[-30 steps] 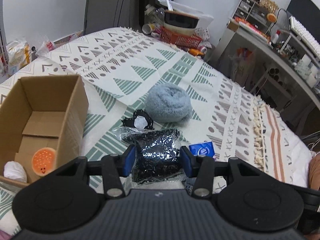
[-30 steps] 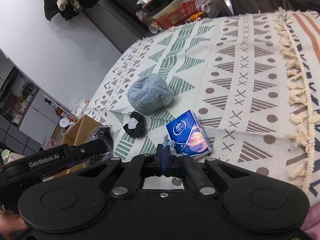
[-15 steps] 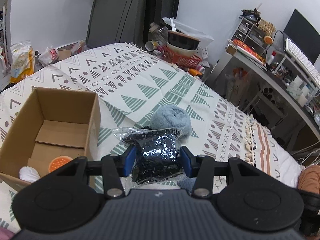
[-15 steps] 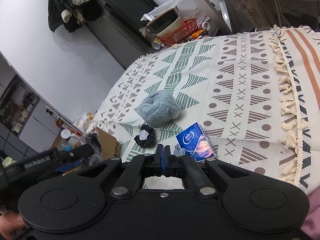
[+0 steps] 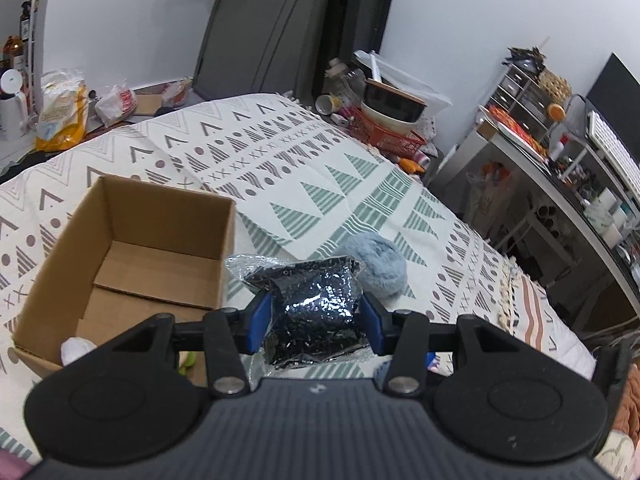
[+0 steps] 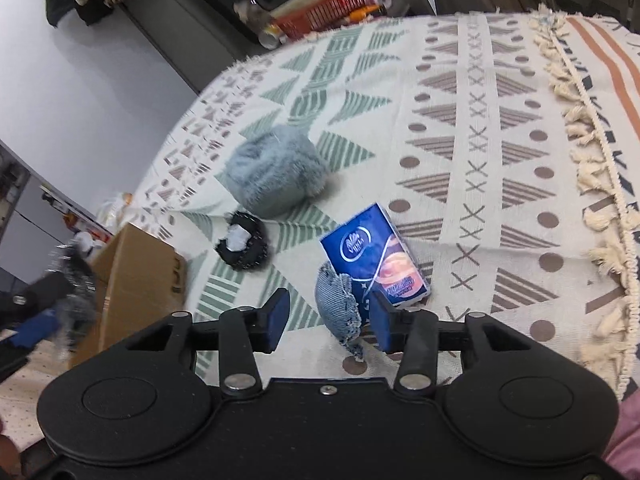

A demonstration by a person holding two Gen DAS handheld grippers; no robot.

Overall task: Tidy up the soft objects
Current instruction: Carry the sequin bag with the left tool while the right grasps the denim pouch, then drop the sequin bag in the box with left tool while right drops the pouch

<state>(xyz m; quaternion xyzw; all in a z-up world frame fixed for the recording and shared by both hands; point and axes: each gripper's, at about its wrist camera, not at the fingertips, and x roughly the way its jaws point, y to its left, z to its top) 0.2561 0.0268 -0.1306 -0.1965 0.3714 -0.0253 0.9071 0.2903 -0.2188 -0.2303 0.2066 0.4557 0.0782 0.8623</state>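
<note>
Patterned bedspread point(image 6: 460, 152) bears a cardboard box point(image 5: 132, 256).

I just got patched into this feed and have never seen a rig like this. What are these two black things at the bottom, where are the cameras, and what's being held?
There is no robot arm: a person carries a handheld two-finger gripper in each hand, with a fisheye camera on each looking along its fingers.

Left wrist view: the left gripper is clamped on a shiny black sequin bag, beside an open cardboard box with something white in its near corner.

Right wrist view: the right gripper has just been opening. A denim pad sits between its fingers, but they do not press on it.

On the patterned bedspread also lie a blue tissue pack, a fluffy grey-blue ball and a black scrunchie.
</note>
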